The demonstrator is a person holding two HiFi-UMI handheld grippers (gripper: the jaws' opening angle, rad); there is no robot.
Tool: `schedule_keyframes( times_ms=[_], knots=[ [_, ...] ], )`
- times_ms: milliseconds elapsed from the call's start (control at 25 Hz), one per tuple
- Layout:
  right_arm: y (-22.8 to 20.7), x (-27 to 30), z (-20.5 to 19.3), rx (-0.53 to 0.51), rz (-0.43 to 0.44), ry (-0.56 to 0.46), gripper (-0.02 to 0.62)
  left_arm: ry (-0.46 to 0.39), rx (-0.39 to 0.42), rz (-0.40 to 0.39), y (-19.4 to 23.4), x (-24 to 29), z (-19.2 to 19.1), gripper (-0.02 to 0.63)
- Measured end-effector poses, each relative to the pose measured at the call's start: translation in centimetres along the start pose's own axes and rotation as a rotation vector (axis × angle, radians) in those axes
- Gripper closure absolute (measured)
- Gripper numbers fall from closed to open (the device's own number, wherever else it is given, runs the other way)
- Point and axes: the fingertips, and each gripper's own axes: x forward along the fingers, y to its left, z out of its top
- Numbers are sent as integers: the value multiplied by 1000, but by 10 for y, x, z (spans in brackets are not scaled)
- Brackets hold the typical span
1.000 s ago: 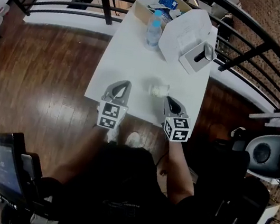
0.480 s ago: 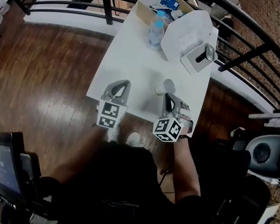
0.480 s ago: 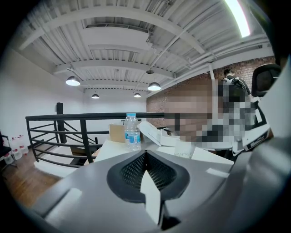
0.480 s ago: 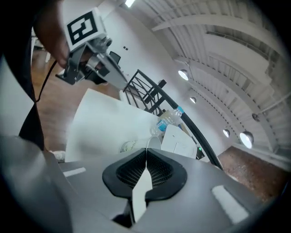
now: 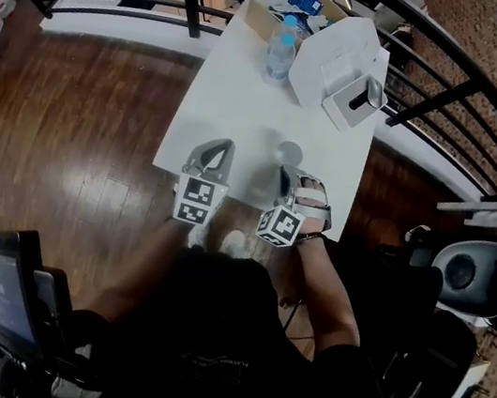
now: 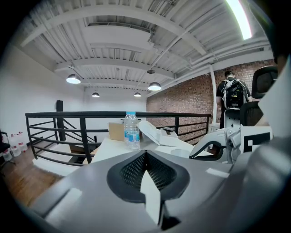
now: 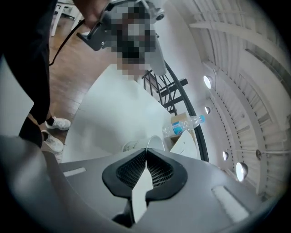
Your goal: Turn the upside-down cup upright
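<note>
One table [image 5: 233,95], one cup [image 5: 290,151], one bottle [image 5: 280,51], left tool [image 5: 223,146], right tool [image 5: 283,168].

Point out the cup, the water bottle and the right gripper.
cup [image 5: 288,152], head view, middle of its round end.
water bottle [image 6: 132,132], left gripper view, on its blue label.
right gripper [image 5: 283,171], head view, between its fingertips, at the cup.

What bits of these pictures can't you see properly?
- Head view: the cup is tiny and pale against the white table; which end is up cannot be told.
- Right gripper view: the right gripper covers most of the cup; only a curved bit shows.
- Head view: what lies in the cardboard box is too small to name.
</note>
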Motion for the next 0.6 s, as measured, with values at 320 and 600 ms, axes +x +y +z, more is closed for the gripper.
schedule_keyframes(
  times_ms=[320,600],
  knots=[
    [11,-1,3,-75,-15,10,435,1,-3,3,3,-1,-6,607],
    [6,-18,13,75,-14,-85,456,-9,6,-10,0,1,2,607]
  ],
)
